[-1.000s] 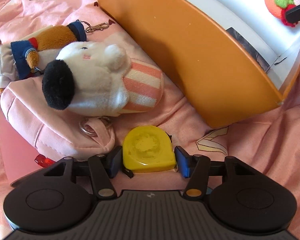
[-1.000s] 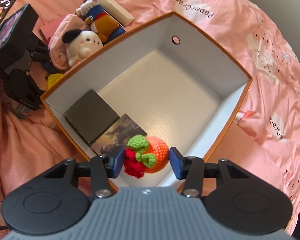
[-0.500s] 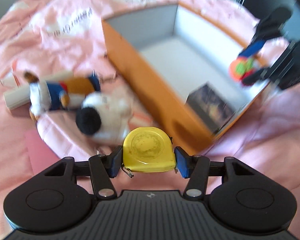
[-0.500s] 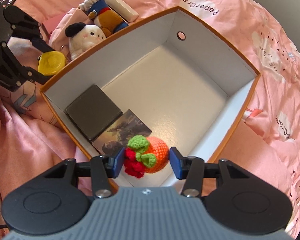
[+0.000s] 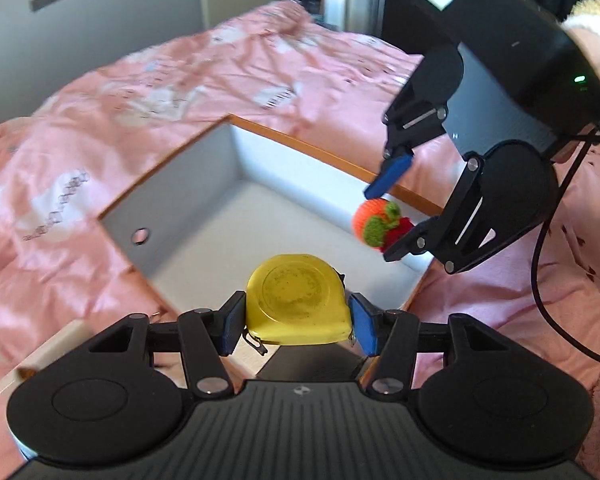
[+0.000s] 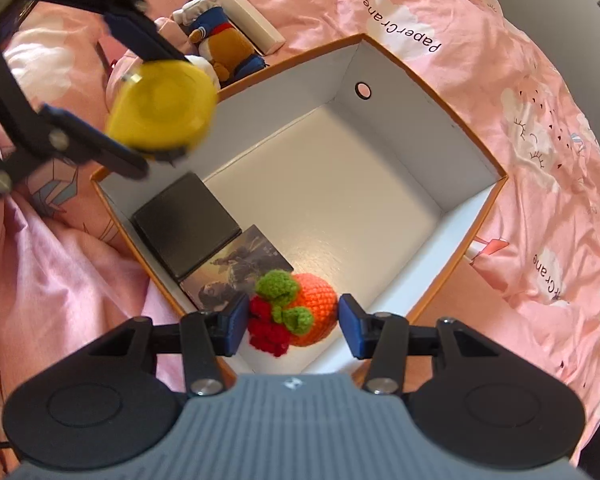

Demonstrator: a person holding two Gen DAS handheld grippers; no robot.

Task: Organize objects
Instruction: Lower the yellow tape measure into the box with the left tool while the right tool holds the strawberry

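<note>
Underneath everything, pink printed bedspread (image 6: 520, 92). On it, orange cardboard box with white inside (image 6: 404, 184). Only in the right wrist view: black square case (image 6: 186, 224) and picture card (image 6: 236, 272) on the box floor, brown plush toy (image 6: 220, 46) outside. Left gripper (image 5: 297, 320) jaws clenched on round yellow tape measure (image 5: 298, 300) above the box edge. Right gripper (image 6: 293, 320) jaws grasping orange crocheted fruit with green leaves (image 6: 296, 308) over a box corner.

Left gripper (image 5: 297, 322) angled downward, blue pads clamped on a yellow tape measure (image 5: 298, 300); right gripper (image 6: 293, 320) pointed steeply down, pads pressed to a crocheted orange fruit (image 6: 296, 308).
</note>
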